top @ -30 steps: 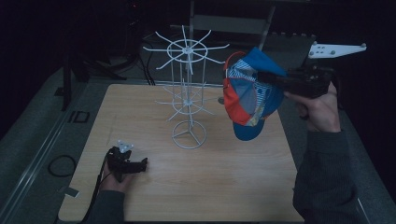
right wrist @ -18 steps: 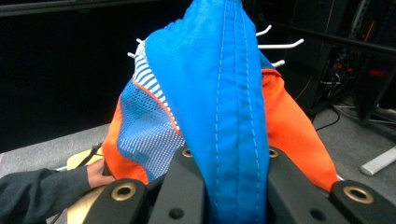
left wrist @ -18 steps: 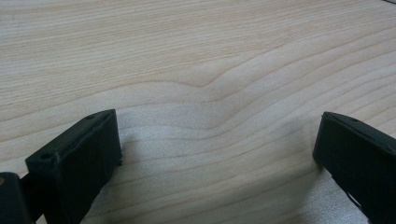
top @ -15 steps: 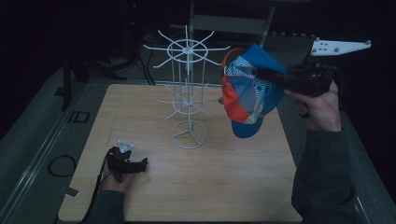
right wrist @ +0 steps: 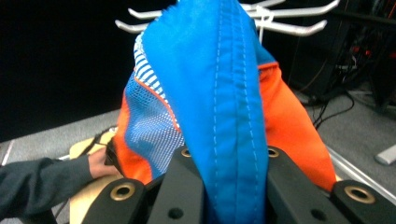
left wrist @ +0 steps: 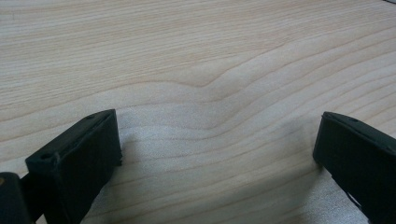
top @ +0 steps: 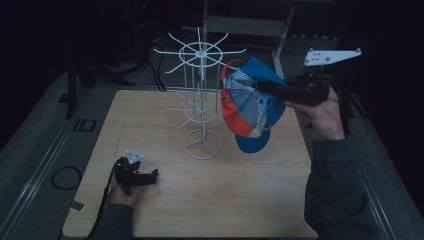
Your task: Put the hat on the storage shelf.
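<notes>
A blue, orange and striped mesh cap (top: pixel 252 107) hangs in the air just right of a white wire hook rack (top: pixel 199 95) that stands on the wooden table (top: pixel 150 115). My right gripper (top: pixel 262 86) is shut on the cap's blue fabric, with the top hooks close to the cap's crown. In the right gripper view the blue cap (right wrist: pixel 219 93) is pinched between the black jaws of the right gripper (right wrist: pixel 224 186), and the rack's hooks (right wrist: pixel 289 29) show behind it. My left gripper (top: pixel 150 176) rests on the table at the front left. Its jaws stand open over bare wood in the left gripper view (left wrist: pixel 217 154).
The rack's round wire base (top: pixel 202 144) sits mid-table. Grey mats and a metal rail (top: pixel 45 155) border the table. Cables and a metal frame (top: pixel 280 30) lie in the dark behind. A cable loop (top: pixel 65 177) lies left of the table.
My right hand has carried the cap a little left and down, closer to the rack's top hooks. The left gripper has stayed where it was.
</notes>
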The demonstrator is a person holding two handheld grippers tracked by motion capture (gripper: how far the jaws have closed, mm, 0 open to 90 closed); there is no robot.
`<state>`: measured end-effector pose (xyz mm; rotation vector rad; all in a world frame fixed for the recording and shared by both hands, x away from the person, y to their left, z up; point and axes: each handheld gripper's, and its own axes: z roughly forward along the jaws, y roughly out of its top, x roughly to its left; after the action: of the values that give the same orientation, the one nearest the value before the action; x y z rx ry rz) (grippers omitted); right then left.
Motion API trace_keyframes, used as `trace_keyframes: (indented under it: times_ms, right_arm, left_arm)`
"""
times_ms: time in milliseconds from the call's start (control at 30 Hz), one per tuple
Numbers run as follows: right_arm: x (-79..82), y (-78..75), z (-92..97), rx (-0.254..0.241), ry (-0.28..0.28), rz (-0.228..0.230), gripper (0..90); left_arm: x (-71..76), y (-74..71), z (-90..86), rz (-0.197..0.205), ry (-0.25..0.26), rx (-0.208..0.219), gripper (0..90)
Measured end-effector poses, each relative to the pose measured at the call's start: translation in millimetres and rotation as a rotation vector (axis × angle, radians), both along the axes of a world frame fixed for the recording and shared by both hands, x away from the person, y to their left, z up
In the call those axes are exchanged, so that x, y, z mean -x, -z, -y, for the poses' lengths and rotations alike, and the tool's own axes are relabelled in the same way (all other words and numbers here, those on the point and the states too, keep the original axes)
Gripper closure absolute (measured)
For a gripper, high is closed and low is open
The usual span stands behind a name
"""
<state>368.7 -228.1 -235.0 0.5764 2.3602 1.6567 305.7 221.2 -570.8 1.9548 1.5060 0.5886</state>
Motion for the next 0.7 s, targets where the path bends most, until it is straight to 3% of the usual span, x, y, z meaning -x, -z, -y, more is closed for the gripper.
trace_keyframes:
  times_ms: [333,533,700]
  right_arm:
    - [-14.3,29.1,-27.8,0.118,0.013,-0.055,80.8]
    - [-16.1,38.3,-27.2,0.151,0.029,-0.080,57.5]
    - [-17.3,42.9,-23.8,0.173,0.102,-0.085,34.3]
  left_arm:
    - [0.1,-0.3,-0.3,-0.004,0.003,-0.003,0.9]
    - [0.0,-0.1,0.0,-0.003,0.000,0.000,0.9]
    - [0.0,-0.1,0.1,-0.002,0.000,0.001,0.9]
